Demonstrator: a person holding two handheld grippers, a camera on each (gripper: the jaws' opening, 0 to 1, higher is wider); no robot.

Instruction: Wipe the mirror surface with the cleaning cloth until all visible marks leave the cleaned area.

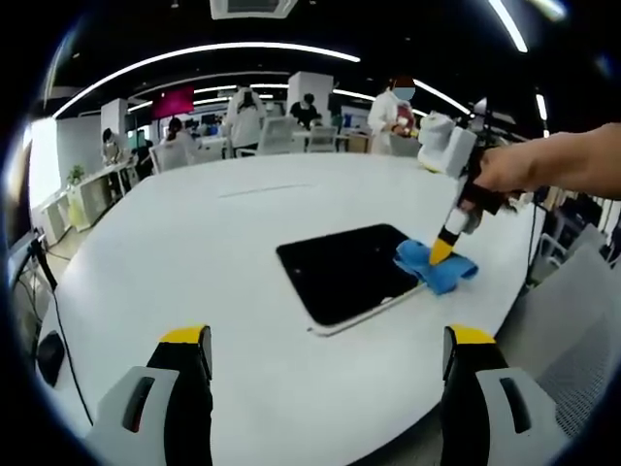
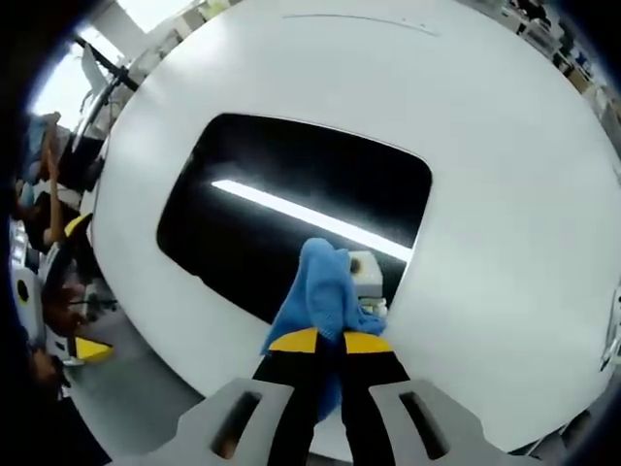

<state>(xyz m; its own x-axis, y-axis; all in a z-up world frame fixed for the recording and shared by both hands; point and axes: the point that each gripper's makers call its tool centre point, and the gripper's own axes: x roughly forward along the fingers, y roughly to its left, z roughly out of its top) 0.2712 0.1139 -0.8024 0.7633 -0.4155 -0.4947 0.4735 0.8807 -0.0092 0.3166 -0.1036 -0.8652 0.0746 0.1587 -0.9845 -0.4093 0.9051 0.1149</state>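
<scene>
Mirror (image 2: 291, 194) lies flat on the white table (image 1: 194, 252), and with your right gripper (image 2: 325, 342) clamping the blue cloth (image 2: 320, 291) at its near edge and your left gripper (image 1: 325, 349) gaping empty, most wiping seems ahead.

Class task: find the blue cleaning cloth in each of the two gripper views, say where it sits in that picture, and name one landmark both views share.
Left gripper view: blue cloth right of centre, at the mirror's right edge, under the right gripper.
Right gripper view: the cloth low and central, pinched in that gripper, lying over the mirror's near edge.
Shared landmark: the dark mirror on the white table.
</scene>
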